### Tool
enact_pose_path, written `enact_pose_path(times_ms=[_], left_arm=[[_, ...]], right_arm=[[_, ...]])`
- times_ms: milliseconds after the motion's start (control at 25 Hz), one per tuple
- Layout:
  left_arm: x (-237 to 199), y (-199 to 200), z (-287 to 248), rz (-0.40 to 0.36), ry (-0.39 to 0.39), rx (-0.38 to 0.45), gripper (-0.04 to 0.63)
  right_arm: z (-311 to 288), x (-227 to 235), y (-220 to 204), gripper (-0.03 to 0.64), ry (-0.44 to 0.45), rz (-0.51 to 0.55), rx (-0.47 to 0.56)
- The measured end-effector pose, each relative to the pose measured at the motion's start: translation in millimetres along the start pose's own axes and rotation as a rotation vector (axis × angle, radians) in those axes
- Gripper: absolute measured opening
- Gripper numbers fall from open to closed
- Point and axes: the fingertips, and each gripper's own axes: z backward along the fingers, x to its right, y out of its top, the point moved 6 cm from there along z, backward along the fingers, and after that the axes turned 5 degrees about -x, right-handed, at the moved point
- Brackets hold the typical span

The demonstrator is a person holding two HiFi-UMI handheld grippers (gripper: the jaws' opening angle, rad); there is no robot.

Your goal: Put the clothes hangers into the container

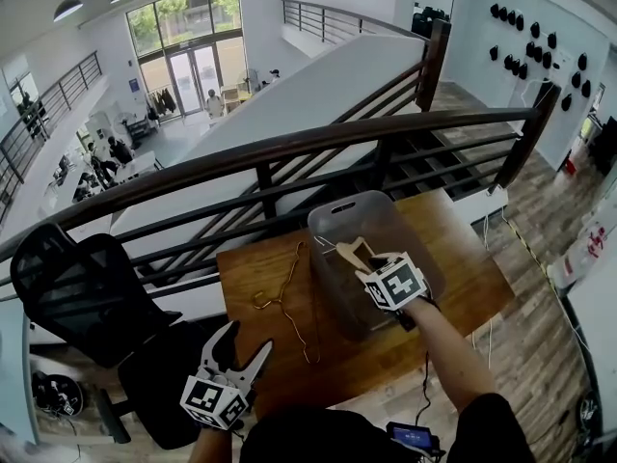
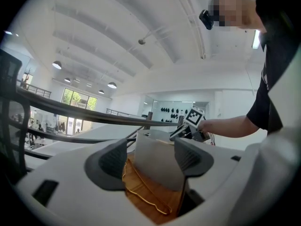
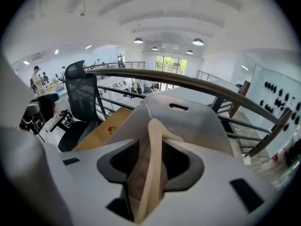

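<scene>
A translucent grey container (image 1: 416, 251) stands on the wooden table (image 1: 458, 292). My right gripper (image 1: 364, 258) hovers over the container's open top. A pale wooden hanger (image 1: 351, 251) lies between its jaws. In the right gripper view the wooden hanger (image 3: 151, 173) runs up the gap with space beside it, so the pads do not press on it, and the container (image 3: 193, 121) is just ahead. A gold wire hanger (image 1: 289, 302) lies flat on the table left of the container. My left gripper (image 1: 246, 343) is open and empty near the table's front left corner, facing the gold wire hanger (image 2: 141, 187) and the container (image 2: 155, 166).
A dark metal railing (image 1: 289, 152) runs along the table's far side, with a drop to a lower floor behind it. A black mesh office chair (image 1: 77, 287) stands left of the table. Stairs descend at the back right.
</scene>
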Motion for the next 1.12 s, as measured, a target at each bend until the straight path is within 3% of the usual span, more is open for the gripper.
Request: enact_pose_path(times_ms=[400,600,800,1120], left_arm=[[-10,7,4,-0.016,-0.039,0.013,0.316],[-21,13,13,-0.040,-0.090,0.009,0.314],[-37,13,22,-0.034,-0.117,0.012,0.304],[-50,15,42,-0.025,-0.141,0.017,0.234]], right_arm=[[67,-36,19,0.087,-0.185,0.062,0.289],[98,-68,16,0.044,-0.212,-0.001,0.494],[114,-98,9,-0.003,-0.254,-0.032,0.615],[133,-150,-11,-0.005,-0.248,-0.009,0.749]])
